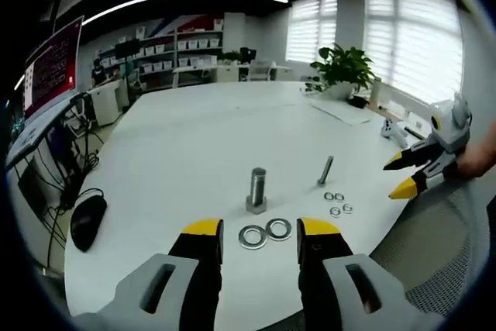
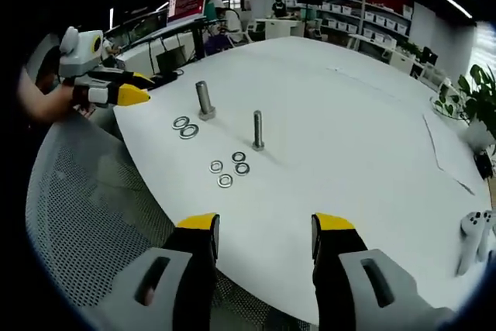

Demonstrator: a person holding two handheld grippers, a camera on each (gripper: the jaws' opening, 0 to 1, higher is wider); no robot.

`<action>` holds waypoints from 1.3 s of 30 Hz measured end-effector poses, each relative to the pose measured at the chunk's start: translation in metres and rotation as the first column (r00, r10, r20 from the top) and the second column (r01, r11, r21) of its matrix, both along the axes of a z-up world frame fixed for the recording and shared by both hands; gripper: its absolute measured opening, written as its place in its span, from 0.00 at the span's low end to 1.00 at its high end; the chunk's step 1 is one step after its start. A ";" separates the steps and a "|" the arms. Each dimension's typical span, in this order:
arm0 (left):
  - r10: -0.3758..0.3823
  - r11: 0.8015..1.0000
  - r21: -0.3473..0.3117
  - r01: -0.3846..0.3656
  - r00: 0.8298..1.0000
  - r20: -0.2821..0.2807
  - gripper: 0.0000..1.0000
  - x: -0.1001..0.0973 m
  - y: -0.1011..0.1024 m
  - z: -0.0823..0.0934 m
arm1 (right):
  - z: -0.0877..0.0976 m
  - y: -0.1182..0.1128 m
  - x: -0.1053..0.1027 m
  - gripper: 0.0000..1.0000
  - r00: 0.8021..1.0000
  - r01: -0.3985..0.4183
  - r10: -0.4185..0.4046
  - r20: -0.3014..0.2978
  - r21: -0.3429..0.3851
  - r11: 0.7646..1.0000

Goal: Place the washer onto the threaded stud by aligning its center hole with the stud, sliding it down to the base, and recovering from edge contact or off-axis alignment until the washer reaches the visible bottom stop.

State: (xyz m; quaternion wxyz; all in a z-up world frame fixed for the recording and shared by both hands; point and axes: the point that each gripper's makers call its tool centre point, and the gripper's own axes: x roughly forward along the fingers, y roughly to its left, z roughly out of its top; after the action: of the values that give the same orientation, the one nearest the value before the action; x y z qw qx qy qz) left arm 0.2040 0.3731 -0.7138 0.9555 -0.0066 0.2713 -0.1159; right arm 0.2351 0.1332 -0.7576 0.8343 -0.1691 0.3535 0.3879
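two bolts stand upright on the white surface (image 1: 178,153): a thick bolt (image 1: 257,188) and a thin bolt (image 1: 326,170). two large washers (image 1: 264,232) lie flat just before the thick bolt, four small washers (image 1: 338,202) near the thin one. left tongs (image 1: 260,239) and right tongs (image 2: 263,232) hover released, empty, jaws apart.

White table (image 1: 194,137) with studs and washers.
Big stud (image 1: 256,190) and thin stud (image 1: 325,170) stand upright; two large washers (image 1: 264,232) lie touching, just beside the big stud; four small washers (image 1: 338,202) cluster near the thin one. Paper sheet (image 1: 341,110) and potted plant (image 1: 341,71) at the far side.
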 end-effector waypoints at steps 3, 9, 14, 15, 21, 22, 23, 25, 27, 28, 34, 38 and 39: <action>-0.009 1.000 -0.002 0.009 1.000 0.004 0.36 0.000 -0.002 0.001 | -0.004 -0.001 -0.002 0.51 1.000 -0.007 0.007 -0.013 -0.027 1.000; 0.001 1.000 0.009 -0.001 1.000 -0.003 0.35 0.000 0.000 -0.001 | -0.003 0.000 -0.004 0.51 1.000 -0.026 0.026 -0.007 -0.015 1.000; 0.007 1.000 0.025 -0.006 1.000 -0.009 0.35 -0.001 0.002 -0.003 | -0.002 0.001 -0.004 0.51 0.999 -0.037 0.037 0.004 -0.005 0.999; 0.009 1.000 0.028 -0.009 1.000 -0.011 0.35 -0.001 0.002 -0.003 | -0.001 0.002 -0.004 0.51 0.999 -0.037 0.037 0.006 0.001 0.999; 0.030 0.998 0.051 -0.029 0.999 -0.016 0.34 -0.001 0.008 -0.005 | 0.004 0.007 -0.005 0.50 0.998 -0.053 0.053 0.016 0.039 0.998; 0.033 0.998 0.055 -0.032 0.999 -0.021 0.34 -0.001 0.008 -0.006 | 0.005 0.007 -0.005 0.50 0.999 -0.053 0.052 0.016 0.041 0.998; 0.033 0.998 0.058 -0.032 0.999 -0.024 0.34 -0.001 0.009 -0.007 | 0.005 0.008 -0.005 0.50 0.999 -0.049 0.048 0.014 0.051 0.998; 0.032 0.998 0.062 -0.030 0.999 -0.029 0.34 -0.001 0.008 -0.008 | 0.007 0.009 -0.005 0.50 0.999 -0.046 0.045 0.012 0.066 0.997; 0.035 0.997 0.068 -0.033 0.999 -0.032 0.34 -0.002 0.009 -0.009 | 0.007 0.011 -0.007 0.50 0.998 -0.056 0.056 0.005 0.076 0.996; 0.039 0.997 0.069 -0.037 0.999 -0.031 0.34 -0.002 0.010 -0.008 | 0.007 0.012 -0.008 0.50 0.998 -0.063 0.063 0.006 0.077 0.995; 0.053 0.996 0.068 -0.052 0.998 -0.023 0.33 -0.001 0.013 -0.007 | 0.006 0.014 -0.011 0.48 0.997 -0.077 0.078 -0.006 0.077 0.994; 0.045 0.997 0.069 -0.042 0.998 -0.042 0.33 -0.002 0.011 -0.011 | 0.001 0.013 -0.013 0.47 0.996 -0.086 0.087 -0.018 0.057 0.995; 0.046 0.997 0.068 -0.043 0.998 -0.042 0.33 -0.002 0.011 -0.011 | 0.003 0.014 -0.013 0.47 0.996 -0.087 0.088 -0.013 0.060 0.994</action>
State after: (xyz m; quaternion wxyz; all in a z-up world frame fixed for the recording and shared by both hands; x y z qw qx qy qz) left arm 0.2017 0.3843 -0.7247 0.9514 0.0172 0.2955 -0.0854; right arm 0.2226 0.1469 -0.7549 0.8185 -0.1565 0.3404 0.4356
